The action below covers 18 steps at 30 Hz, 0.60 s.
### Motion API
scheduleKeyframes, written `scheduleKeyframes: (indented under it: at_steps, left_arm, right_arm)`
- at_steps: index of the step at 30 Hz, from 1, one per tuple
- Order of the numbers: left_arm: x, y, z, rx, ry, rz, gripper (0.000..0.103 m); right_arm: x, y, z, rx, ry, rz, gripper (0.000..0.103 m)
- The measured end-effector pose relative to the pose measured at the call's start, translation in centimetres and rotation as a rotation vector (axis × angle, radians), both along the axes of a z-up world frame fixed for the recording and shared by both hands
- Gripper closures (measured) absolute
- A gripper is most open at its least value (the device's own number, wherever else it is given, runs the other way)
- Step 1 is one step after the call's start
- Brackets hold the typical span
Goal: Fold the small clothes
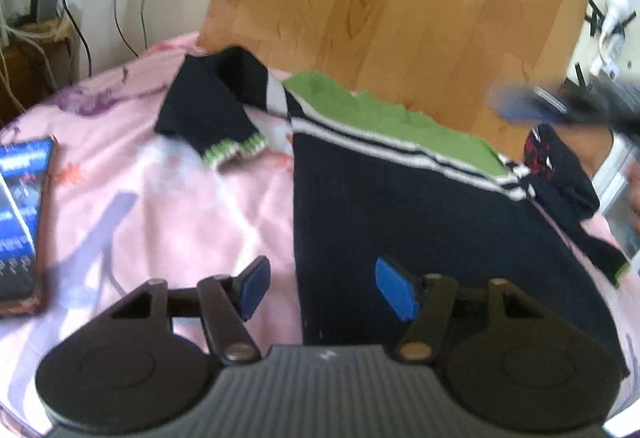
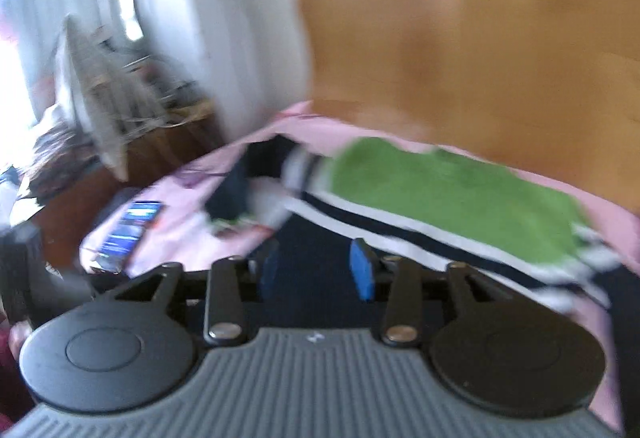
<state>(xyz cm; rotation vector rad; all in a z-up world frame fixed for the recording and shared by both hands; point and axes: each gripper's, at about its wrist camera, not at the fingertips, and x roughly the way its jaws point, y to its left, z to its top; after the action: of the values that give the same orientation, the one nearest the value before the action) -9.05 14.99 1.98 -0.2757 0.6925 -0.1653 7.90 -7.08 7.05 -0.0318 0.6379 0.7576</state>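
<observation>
Left wrist view shows the pink sheet [image 1: 160,198] spread wide, and on it, from centre out to three o'clock, lies the small sweater [image 1: 400,206], navy body with white stripes and a green yoke along its far edge. One sleeve [image 1: 208,106] is flung out at eleven o'clock, its green-and-white cuff pointing back toward us; the other trails off at three o'clock. A phone [image 1: 20,218] sits at nine o'clock, well clear. Now the left gripper [image 1: 326,288] hovers at six o'clock, jaws spread wide, straddling the sweater's near left edge and holding nothing. Over on the right wrist view, all blur, the right gripper [image 2: 318,270] sits low over the navy cloth, fingers parted, nothing visibly pinched. I'd call this the opening of the fold: garment laid out, no crease made yet. Next move, I reckon, wants that stray sleeve pinched near the cuff and carried in across the body.
</observation>
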Motion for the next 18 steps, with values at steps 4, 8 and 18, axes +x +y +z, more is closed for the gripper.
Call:
scheduleKeyframes:
  at_steps: [4,8,18]
  left_arm:
    - [-1.0,0.8,-0.1,-0.014,-0.016,-0.026,0.041]
    - [-1.7,2.8,0.5,-0.029,-0.029,0.006,0.028]
    - [0.7,6.2,3.2,-0.071,-0.045,0.095,0.028]
  right_arm:
    - [4.7,8.3,-3.2,-0.029,0.051,0.107,0.048]
    - [8.8,14.4,-6.3,0.009,0.188,0.148,0.042]
    - [8.5,13.9,0.4,-0.014,0.176,0.293,0.096]
